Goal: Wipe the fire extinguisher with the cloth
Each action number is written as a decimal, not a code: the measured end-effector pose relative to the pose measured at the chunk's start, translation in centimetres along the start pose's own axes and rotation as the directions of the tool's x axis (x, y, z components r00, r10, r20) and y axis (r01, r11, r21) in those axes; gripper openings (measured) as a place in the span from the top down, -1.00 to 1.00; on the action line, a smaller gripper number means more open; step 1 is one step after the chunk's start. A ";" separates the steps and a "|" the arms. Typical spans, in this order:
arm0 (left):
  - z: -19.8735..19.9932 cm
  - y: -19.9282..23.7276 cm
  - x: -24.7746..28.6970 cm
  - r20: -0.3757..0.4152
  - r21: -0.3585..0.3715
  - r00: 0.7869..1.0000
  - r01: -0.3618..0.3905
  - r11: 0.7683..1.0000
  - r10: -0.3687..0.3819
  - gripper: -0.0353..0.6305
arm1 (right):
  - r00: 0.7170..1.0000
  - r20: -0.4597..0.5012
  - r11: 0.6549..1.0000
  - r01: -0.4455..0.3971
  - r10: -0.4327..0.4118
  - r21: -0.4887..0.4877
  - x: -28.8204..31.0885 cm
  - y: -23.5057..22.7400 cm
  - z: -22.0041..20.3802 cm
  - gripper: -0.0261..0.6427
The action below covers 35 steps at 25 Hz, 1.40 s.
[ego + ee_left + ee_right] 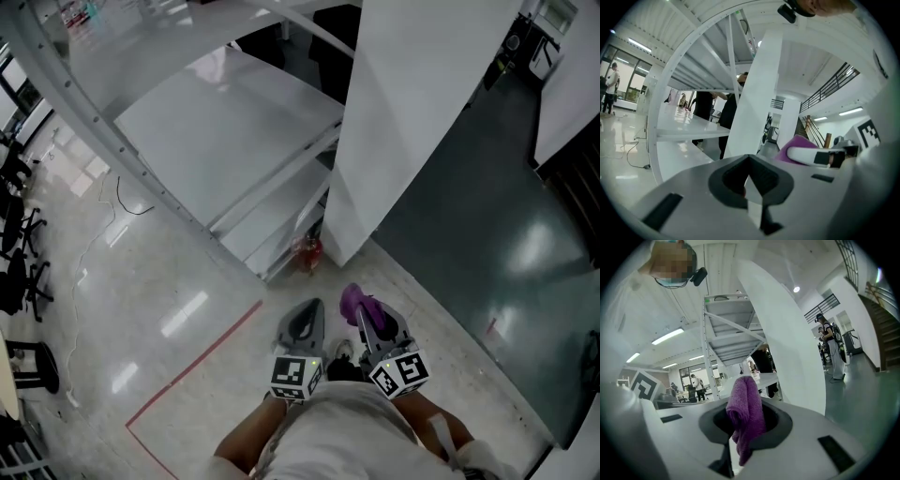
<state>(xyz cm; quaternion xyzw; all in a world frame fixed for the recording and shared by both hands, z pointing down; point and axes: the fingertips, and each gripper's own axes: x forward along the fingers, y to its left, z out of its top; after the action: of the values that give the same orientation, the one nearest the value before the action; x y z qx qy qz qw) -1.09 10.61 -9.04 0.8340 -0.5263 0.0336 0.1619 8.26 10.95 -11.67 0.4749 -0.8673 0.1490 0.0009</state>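
Fire extinguisher (307, 251): red, standing on the floor (141, 281) at the foot of the white shelf rack (225, 141), beside a white pillar (412, 103); neither gripper touches it.

Cloth (746, 416): purple, clamped in the right gripper (743, 441), whose jaws are closed on it, with a bunched end sticking up past the tips.

Left gripper (749, 185): jaws pressed together, nothing between them (held just beside the right one).

A glossy pale floor (112, 309) with a red tape line (202, 356), a white shelf rack (225, 131) beside a white pillar (412, 103).
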 end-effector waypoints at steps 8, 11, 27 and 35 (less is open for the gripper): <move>2.5 -1.0 -3.0 0.119 0.080 0.993 -0.033 0.996 0.023 0.88 | 0.997 0.074 0.999 0.030 -0.027 -0.045 -1.1 0.9 1.1 0.75; 3.5 -1.0 -3.2 0.132 0.067 0.990 -0.066 0.996 0.056 0.88 | 0.998 0.058 0.999 0.027 -0.025 -0.047 -1.1 0.6 0.3 0.75; 1.5 -0.8 -3.5 0.134 0.096 0.989 -0.073 0.993 0.060 0.88 | 1.000 0.021 0.999 0.007 -0.006 -0.048 -1.3 0.3 -1.5 0.75; 1.2 -0.7 -3.1 0.119 0.101 0.991 -0.075 0.992 0.063 0.88 | 1.000 0.005 0.999 -0.008 0.009 -0.039 -0.8 0.3 -2.1 0.75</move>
<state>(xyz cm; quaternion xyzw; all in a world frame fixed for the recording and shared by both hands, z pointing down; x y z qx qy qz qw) -2.01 13.18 -11.00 0.8233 -0.5608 0.0187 0.0857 8.17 12.33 -9.81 0.4714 -0.8721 0.1307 0.0074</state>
